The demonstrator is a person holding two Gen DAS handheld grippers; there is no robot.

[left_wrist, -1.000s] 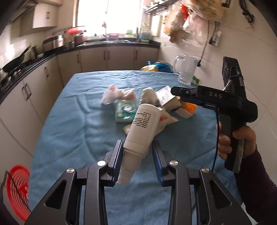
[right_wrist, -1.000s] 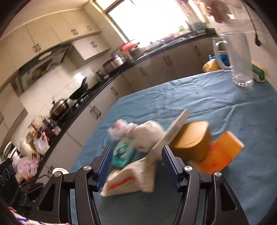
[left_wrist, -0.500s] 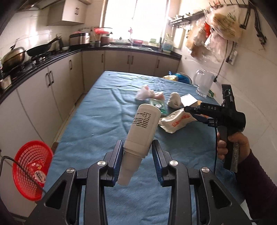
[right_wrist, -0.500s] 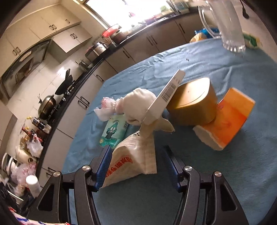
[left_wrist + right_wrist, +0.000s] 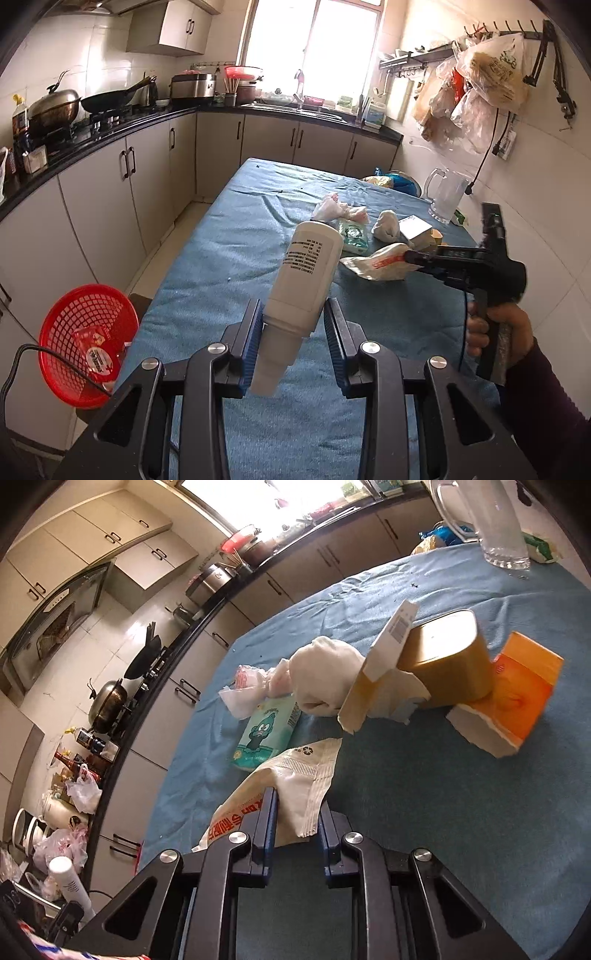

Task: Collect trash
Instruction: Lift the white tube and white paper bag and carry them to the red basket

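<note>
My left gripper (image 5: 293,310) is shut on a white plastic bottle (image 5: 310,266), held cap-down above the near end of the blue-clothed table (image 5: 229,258). A red mesh basket (image 5: 85,339) with a wrapper in it sits low beside the table's left edge. My right gripper (image 5: 297,805) is closing its jaws on a cream paper bag with red print (image 5: 291,775), which is pinched between the blue pads. In the left wrist view the right gripper (image 5: 410,256) reaches the same bag (image 5: 376,264) from the right.
Beyond the bag lie a green tissue pack (image 5: 266,731), a white crumpled wad (image 5: 325,668), a pink-white wrapper (image 5: 247,683), a barcoded card (image 5: 391,642), a brown tin (image 5: 447,657) and an orange carton (image 5: 517,694). A glass pitcher (image 5: 498,524) stands far right.
The left gripper swung left with the bottle, bringing the red basket into view. The right gripper dropped onto the paper bag and its jaws narrowed around it.
</note>
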